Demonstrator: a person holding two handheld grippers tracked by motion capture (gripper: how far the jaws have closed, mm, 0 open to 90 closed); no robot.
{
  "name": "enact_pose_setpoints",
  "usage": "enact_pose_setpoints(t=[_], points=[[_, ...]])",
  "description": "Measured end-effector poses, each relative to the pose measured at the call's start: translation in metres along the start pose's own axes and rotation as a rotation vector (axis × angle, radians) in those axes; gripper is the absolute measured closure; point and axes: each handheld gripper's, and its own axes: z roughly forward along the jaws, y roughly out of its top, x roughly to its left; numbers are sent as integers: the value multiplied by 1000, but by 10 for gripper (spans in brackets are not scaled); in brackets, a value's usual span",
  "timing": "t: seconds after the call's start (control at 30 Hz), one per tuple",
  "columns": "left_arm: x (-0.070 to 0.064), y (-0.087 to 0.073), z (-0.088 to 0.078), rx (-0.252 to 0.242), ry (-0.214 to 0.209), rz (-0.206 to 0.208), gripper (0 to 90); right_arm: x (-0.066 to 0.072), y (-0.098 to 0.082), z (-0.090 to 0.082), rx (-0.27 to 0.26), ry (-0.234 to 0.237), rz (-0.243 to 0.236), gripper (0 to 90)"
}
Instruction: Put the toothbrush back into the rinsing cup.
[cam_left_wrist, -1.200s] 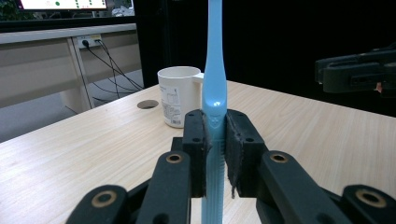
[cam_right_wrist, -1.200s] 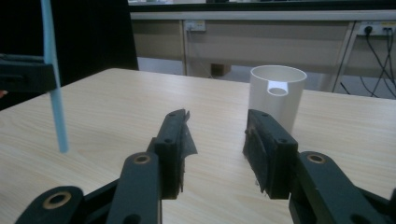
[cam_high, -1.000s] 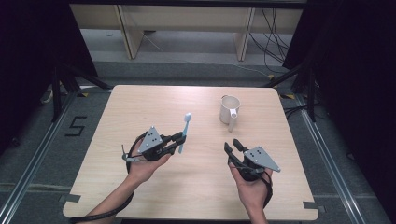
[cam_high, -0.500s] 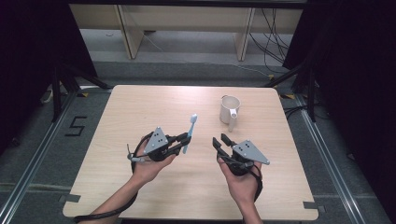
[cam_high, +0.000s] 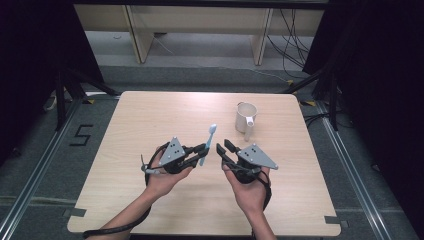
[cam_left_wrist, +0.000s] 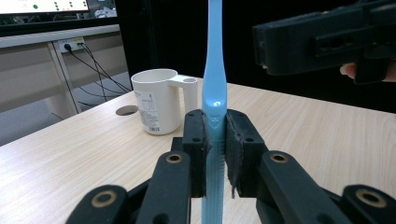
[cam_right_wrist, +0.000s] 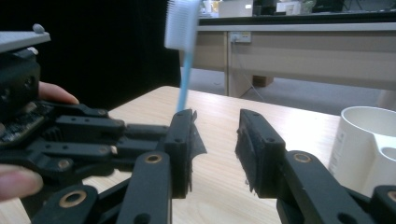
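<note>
A light wooden counter (cam_high: 150, 115) is seen from above, with two hand-held grippers over its near half.

Left gripper (cam_high: 198, 151): held in the person's left hand (cam_high: 162, 172), left of centre. Its jaws are closed on a light blue toothbrush (cam_high: 207, 142). In the left gripper view the handle (cam_left_wrist: 214, 93) is clamped between the two black pads (cam_left_wrist: 194, 140) and is seen standing upright, passing out of the top of the frame. From above, the brush is seen slanting up and away from the jaws, its head (cam_high: 213, 128) pointing toward the far side of the counter. In the right gripper view the white bristles (cam_right_wrist: 180, 23) are seen at the top of the blue stem.

Right gripper (cam_high: 224, 148): held in the person's right hand (cam_high: 248, 187), just right of the left gripper. Its jaws are parted, with nothing between them; bare counter is seen through the gap in the right gripper view (cam_right_wrist: 215, 154). The two grippers are near one another but apart, the toothbrush standing between them.

A white mug (cam_high: 245, 116) is seen upright on the far right part of the counter, well apart from both grippers, its handle (cam_high: 249, 131) turned toward the near side. Its contents cannot be told.

A black "5" (cam_high: 82, 135) is marked on the floor left of the counter.
</note>
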Motion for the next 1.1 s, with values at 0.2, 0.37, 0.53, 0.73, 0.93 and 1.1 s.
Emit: enact_pose_setpoints(t=[0.2,0.37,0.53,0.73,0.93,1.1], points=[[-5,0,3,1,-5,7,781,3,5,6,5,17,4,682],[-10,-1,6,3,-13,18,780,4,4,11,22,32,44,688],[-13,-2,8,5,-19,24,781,6,3,14,24,42,49,692],[-15,-2,10,5,-22,24,781,5,4,16,25,45,53,720],[-16,-2,11,5,-24,23,780,6,3,17,27,45,61,764],[-17,-2,11,5,-18,19,781,5,2,18,19,44,74,789]])
